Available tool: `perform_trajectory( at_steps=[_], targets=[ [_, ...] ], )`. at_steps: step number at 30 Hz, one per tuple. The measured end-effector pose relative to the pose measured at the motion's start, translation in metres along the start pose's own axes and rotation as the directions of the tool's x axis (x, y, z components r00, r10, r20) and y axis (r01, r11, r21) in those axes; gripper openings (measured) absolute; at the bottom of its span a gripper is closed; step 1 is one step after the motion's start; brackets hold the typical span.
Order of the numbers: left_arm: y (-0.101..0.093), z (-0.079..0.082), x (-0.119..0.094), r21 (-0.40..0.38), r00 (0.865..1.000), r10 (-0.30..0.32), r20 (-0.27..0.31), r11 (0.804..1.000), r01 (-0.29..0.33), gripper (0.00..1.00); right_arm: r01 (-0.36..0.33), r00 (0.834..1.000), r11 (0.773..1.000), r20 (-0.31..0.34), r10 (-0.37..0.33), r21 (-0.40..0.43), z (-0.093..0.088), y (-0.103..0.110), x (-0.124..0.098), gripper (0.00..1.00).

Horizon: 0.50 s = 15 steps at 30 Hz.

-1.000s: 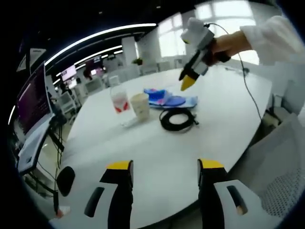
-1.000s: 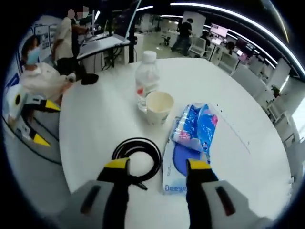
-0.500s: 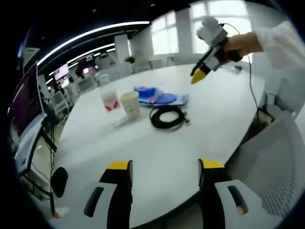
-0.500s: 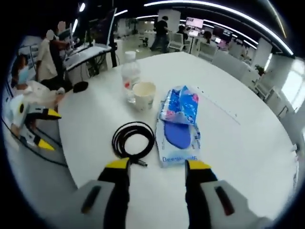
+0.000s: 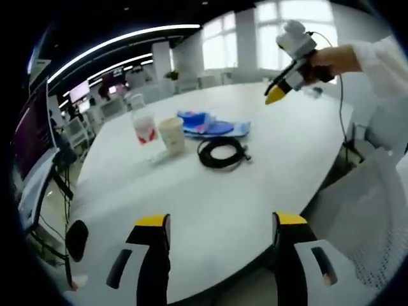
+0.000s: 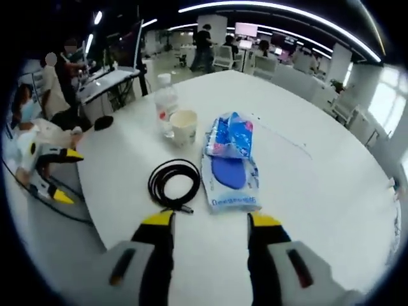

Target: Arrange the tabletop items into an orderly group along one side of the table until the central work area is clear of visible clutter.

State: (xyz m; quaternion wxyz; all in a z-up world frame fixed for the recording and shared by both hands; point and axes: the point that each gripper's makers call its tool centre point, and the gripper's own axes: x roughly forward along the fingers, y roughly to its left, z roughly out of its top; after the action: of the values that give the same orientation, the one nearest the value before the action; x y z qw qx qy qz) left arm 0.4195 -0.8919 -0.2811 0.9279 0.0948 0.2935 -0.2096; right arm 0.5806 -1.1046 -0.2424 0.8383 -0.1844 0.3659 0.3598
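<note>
Right gripper view: black cable [image 6: 172, 183] coiled beside blue packet [image 6: 229, 164].

Beyond the white table [image 6: 331, 210] stand office desks with monitors [image 5: 35, 137], chairs [image 5: 366, 217] and people [image 6: 54, 80].

blue packet [image 6: 231, 171] | white print along edge | not legible
</note>
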Motion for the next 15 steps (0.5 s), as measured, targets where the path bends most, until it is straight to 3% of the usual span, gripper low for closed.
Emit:
perform_trajectory(
  at_steps=[2, 4, 8, 12, 15],
  targets=[
    [-0.004, 0.011, 0.002, -0.082, 1.0, -0.014, 0.021, 0.996, 0.015, 0.65, -0.015, 1.0, 1.0, 0.025, 0.015, 0.0, -0.001, -0.005, -0.002, 0.43],
    [-0.006, 0.021, 0.005, -0.084, 0.999, -0.02, 0.028, 0.996, 0.022, 0.66, -0.028, 0.999, 1.0, 0.046, 0.028, 0.005, -0.004, -0.01, -0.002, 0.42],
    [-0.009, 0.044, 0.019, -0.105, 0.999, 0.03, 0.034, 0.994, -0.026, 0.69, -0.107, 0.991, 0.994, 0.084, 0.108, -0.011, -0.016, -0.015, -0.004, 0.44],
    [-0.017, 0.067, 0.04, -0.228, 0.992, 0.112, 0.05, 0.969, -0.098, 0.69, -0.188, 0.977, 0.982, 0.102, 0.188, -0.011, -0.03, -0.029, -0.01, 0.45],
    [-0.028, 0.08, 0.056, -0.227, 0.988, 0.143, 0.057, 0.966, -0.127, 0.69, -0.218, 0.97, 0.975, 0.103, 0.221, -0.04, -0.042, -0.044, -0.018, 0.45]
  ],
)
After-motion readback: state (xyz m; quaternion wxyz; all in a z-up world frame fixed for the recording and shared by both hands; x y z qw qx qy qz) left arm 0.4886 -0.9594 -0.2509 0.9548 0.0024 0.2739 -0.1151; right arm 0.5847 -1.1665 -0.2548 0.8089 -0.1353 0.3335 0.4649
